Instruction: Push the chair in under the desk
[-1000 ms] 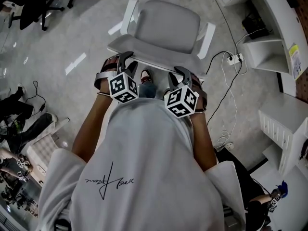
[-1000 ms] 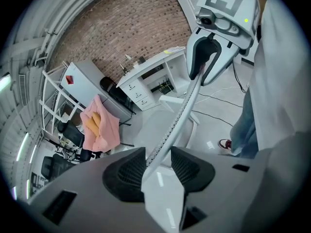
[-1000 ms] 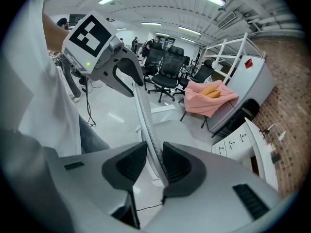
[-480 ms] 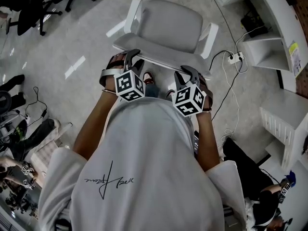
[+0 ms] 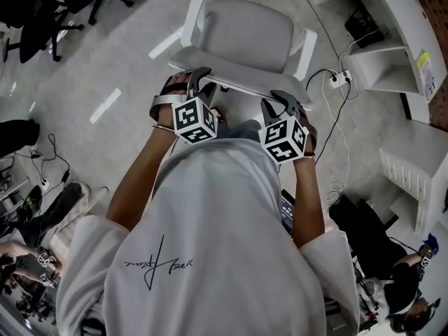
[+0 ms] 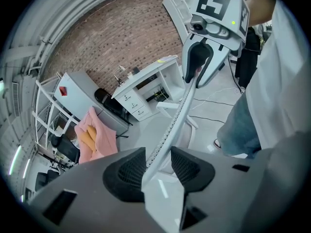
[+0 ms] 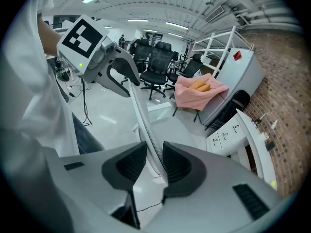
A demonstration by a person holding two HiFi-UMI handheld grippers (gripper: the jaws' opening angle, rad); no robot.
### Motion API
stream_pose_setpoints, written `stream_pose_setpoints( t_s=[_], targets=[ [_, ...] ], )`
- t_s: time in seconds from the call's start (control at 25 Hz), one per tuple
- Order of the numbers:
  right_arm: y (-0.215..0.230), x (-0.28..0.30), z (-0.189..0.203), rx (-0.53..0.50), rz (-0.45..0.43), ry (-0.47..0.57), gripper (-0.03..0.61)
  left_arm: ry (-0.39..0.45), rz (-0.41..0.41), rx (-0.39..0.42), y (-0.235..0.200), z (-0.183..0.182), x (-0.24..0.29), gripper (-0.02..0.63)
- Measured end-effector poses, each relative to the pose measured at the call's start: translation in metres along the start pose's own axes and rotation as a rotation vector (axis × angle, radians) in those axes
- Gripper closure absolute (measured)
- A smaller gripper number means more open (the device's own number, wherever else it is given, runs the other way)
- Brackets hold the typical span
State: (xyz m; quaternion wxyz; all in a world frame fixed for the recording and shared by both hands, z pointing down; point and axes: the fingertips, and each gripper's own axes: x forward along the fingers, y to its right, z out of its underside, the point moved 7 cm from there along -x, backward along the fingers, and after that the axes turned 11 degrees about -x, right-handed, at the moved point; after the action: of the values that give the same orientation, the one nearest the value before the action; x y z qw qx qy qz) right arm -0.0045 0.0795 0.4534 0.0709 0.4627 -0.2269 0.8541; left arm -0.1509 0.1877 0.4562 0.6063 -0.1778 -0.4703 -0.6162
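A white office chair with a grey seat [image 5: 245, 37] stands in front of me, seen from above. Its thin backrest rim [image 5: 241, 84] runs between both hands. My left gripper [image 5: 199, 77] is shut on the rim's left end, and the rim [image 6: 180, 115] passes between its dark pads [image 6: 127, 168]. My right gripper [image 5: 281, 102] is shut on the rim's right end, with the mesh edge [image 7: 146, 125] held between its pads [image 7: 176, 163]. The white desk [image 5: 413, 26] stands at the upper right, beyond the chair.
A power strip with cables [image 5: 341, 82] lies on the floor between chair and desk. Black office chairs [image 5: 42, 12] stand at the upper left. A pink cloth [image 7: 199, 89] lies over a cabinet. A seated person [image 5: 392, 271] is at the lower right, with bags at the left.
Both grippers, still on the backrest rim, have shifted a little up and to the right in the head view, and the chair has gone with them.
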Motion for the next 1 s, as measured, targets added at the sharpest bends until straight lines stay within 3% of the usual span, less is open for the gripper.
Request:
stream_pose_setpoints(
  t_s=[0.2, 1.0],
  targets=[
    [-0.005, 0.0, -0.01, 0.007, 0.006, -0.009, 0.454, 0.011, 0.0, 0.011, -0.006, 0.007, -0.003, 0.451],
    [0.063, 0.016, 0.016, 0.044, -0.015, -0.025, 0.454, 0.003, 0.031, 0.037, -0.031, -0.047, 0.045, 0.451]
  ],
)
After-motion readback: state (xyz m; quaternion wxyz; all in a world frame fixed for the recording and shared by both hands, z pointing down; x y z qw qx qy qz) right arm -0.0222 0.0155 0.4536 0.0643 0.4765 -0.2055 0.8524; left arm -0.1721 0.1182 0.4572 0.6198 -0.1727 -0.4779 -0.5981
